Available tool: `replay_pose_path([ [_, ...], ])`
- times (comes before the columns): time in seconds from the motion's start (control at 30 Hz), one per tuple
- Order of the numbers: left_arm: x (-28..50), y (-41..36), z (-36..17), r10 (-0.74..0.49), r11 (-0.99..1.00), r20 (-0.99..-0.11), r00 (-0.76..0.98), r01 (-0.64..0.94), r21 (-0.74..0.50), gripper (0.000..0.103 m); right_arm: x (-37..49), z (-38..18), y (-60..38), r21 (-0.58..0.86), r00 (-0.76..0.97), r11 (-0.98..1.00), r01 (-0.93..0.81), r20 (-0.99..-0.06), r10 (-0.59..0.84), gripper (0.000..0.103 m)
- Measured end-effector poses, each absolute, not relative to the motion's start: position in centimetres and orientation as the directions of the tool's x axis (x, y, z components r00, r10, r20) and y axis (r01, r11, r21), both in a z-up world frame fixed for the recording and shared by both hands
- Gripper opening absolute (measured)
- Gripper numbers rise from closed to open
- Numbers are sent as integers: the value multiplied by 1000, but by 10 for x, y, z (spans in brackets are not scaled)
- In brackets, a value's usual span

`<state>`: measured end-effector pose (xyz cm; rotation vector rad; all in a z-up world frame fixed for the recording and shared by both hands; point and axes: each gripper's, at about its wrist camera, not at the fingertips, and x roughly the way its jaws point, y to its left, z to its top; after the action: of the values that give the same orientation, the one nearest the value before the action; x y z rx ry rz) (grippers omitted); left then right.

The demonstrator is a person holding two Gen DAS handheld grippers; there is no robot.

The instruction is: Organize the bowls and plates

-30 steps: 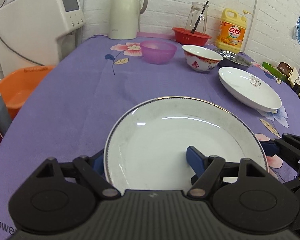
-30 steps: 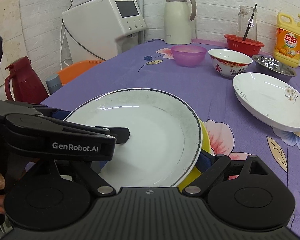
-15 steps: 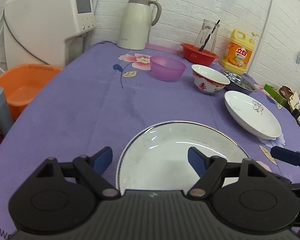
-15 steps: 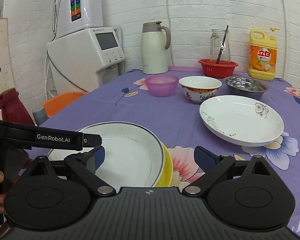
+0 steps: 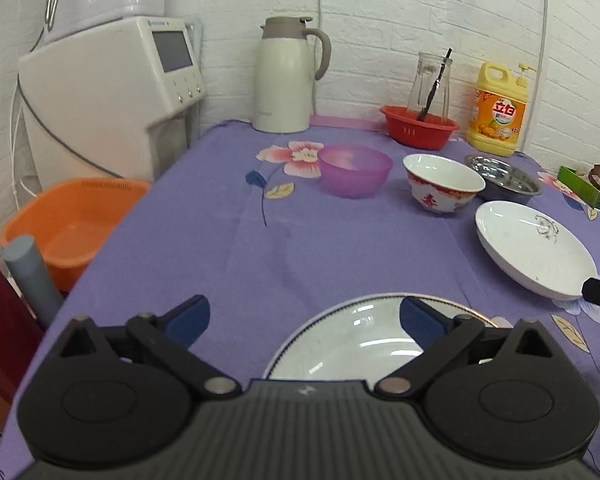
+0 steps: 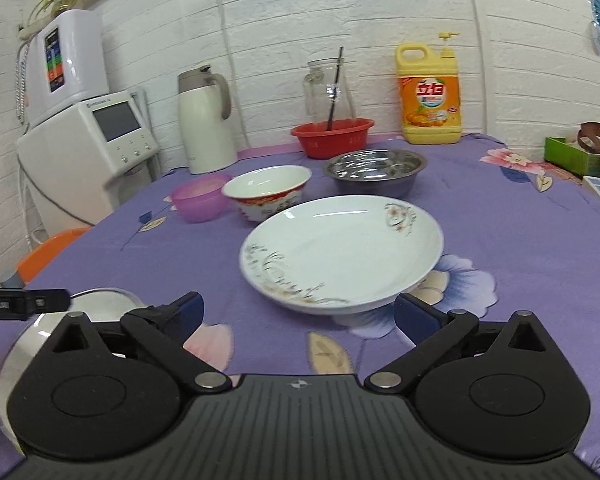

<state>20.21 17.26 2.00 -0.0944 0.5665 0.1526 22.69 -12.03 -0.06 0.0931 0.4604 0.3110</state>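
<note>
Left gripper (image 5: 305,317): we held its blue-tipped fingers spread wide, gripping nothing, above the near rim of the grey-edged white round plate (image 5: 356,350).
Right gripper (image 6: 298,314): its fingers were equally spread and empty, with the floral-patterned white deep plate (image 6: 342,254) just beyond the tips.
Left view only: we saw an orange plastic basin (image 5: 66,222) beside the table.
Right view only: we saw a green box (image 6: 572,156) at the far right edge.
Bowls: a translucent purple plastic bowl (image 5: 355,170), a red-patterned white ceramic bowl (image 5: 443,182) and a stainless steel bowl (image 6: 375,168) stood in a row.
Surface: purple floral tablecloth (image 5: 260,248).
Room: white brick wall (image 6: 280,20).
</note>
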Motion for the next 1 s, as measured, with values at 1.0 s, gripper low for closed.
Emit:
replay_pose_path([
  [1.0, 391, 45, -9, -122, 993, -743, 658, 83, -89, 100, 332, -29, -142, 83, 784, 978, -190, -587, 202, 103],
])
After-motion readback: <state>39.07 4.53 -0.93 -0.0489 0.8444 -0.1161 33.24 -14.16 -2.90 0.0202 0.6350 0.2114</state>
